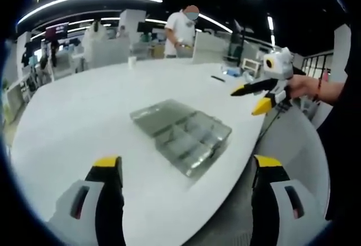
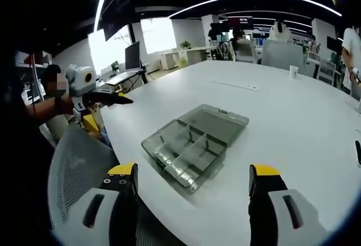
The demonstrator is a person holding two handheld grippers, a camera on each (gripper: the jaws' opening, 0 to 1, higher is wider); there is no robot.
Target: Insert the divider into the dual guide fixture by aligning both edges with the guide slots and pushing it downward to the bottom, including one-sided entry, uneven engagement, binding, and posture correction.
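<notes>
A clear plastic compartment box lies in the middle of the white table, its lid folded flat beside the tray. In the right gripper view the box shows thin clear dividers standing between its compartments. My left gripper hovers open near the table's edge, short of the box, with nothing between its jaws. My right gripper is also open and holds nothing, a little short of the box on the opposite side. Each gripper appears in the other's view, held by a hand: the right gripper and the left gripper.
A grey mesh chair back stands at the table's edge below the right gripper. A white cup and a small dark object sit far across the table. A person stands behind the table among desks and monitors.
</notes>
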